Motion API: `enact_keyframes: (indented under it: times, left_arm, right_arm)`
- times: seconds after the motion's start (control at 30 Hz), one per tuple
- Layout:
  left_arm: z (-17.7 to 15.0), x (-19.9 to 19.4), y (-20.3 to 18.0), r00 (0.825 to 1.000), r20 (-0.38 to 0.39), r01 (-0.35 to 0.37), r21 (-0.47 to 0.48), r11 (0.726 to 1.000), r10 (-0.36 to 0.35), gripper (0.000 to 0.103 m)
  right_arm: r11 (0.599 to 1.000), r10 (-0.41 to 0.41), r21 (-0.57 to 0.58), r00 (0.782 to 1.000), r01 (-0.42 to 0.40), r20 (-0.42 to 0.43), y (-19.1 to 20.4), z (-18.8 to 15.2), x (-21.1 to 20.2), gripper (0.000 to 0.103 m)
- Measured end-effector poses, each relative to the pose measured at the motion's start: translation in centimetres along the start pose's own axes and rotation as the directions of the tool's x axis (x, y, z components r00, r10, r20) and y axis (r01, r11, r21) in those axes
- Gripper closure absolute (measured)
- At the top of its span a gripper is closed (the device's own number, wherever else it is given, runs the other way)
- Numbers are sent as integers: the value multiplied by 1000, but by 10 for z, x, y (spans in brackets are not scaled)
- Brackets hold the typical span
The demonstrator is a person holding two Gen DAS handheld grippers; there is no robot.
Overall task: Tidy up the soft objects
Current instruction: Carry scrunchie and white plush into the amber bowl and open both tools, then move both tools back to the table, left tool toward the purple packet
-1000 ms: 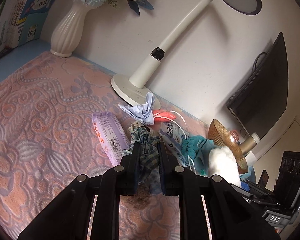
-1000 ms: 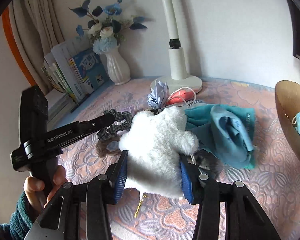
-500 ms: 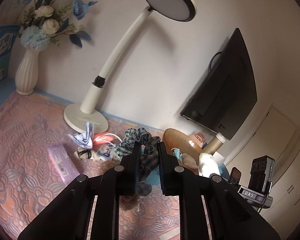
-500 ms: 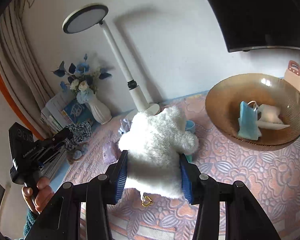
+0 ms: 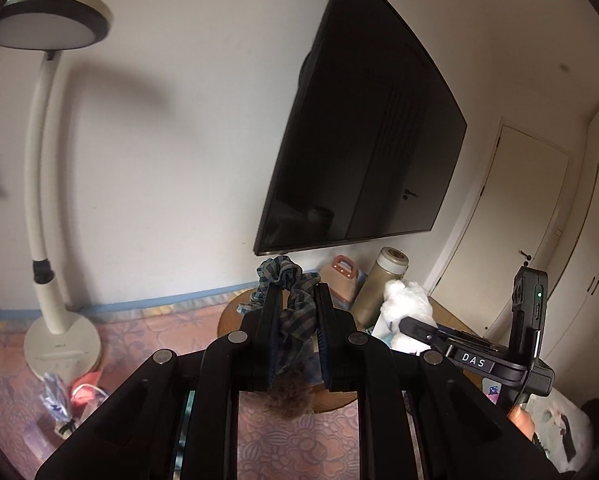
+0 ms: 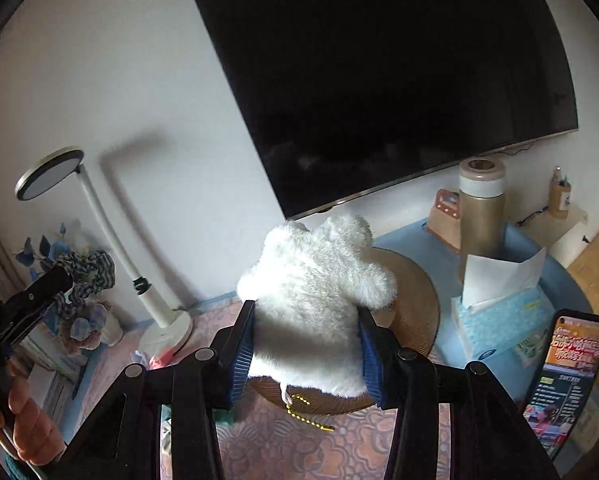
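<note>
Risk lay in loose holds: left hand-held gripper (image 5: 297,316) pinched a plaid scrunchie (image 5: 287,280), right hand-held gripper (image 6: 307,344) squeezed a white plush toy (image 6: 315,296) above the wooden bowl (image 6: 415,300), and either could slip out short of it.

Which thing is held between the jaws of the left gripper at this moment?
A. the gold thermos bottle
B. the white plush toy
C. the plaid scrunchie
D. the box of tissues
C. In the left wrist view the left gripper has its jaws closed on the plaid scrunchie, while the white plush toy sits clamped in the right gripper.
</note>
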State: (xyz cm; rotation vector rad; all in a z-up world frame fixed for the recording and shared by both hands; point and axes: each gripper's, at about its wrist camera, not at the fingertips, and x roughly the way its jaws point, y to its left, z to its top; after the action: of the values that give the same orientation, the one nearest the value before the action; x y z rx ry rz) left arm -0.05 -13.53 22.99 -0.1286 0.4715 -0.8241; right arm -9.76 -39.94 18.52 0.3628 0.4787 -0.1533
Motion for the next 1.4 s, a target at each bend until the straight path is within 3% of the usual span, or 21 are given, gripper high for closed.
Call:
enact_keyframes:
  times: [0.13,0.2,0.23,0.27,0.3,0.47,0.6,0.9,1.13,1.3,1.4]
  left_arm:
    - [-2,57,-19,998,-49,47,0,999,-47,88]
    - [-6,84,-23,997,-71,38,9,999,-37,65]
    - [-9,94,-24,996,-84,27,18,999,-26,39]
    - [-12,104,-25,995,-96,6,28,1000,-4,18]
    - [-15,110,-25,994,-105,-22,36,999,25,16]
    - [-23,102,-16,992,-105,-65,27,998,67,16]
    - [-17,66,-4,995,-79,-68,-32,997,65,16]
    - [-11,-45,0,985,50,-163,-21,986,164,16]
    - [-55,-94,18,947,65,-314,-8,950,313,11]
    - [-114,-85,66,903,-32,-430,-92,898,429,11]
    - [-151,-74,100,881,-95,-473,-156,867,463,12]
  right_arm:
    - [998,-60,8,998,60,-25,-12,13,21,56]
    - [998,-66,2,997,66,-41,-16,16,35,52]
    - [998,-64,0,996,64,-59,-18,17,43,40]
    - [998,-65,3,995,66,-79,-19,16,50,36]
    - [998,-64,5,994,64,-92,-23,16,55,36]
    - [998,-59,8,993,60,-101,-37,7,50,36]
    - [999,-30,34,994,34,-105,-35,0,34,36]
    - [992,66,-103,996,-72,-61,47,-22,-8,35]
    - [972,146,-168,983,-163,-109,98,-68,-3,35]
    - [965,135,-200,975,-170,-176,108,-104,24,35]
    - [959,118,-228,970,-166,-212,106,-119,46,35]
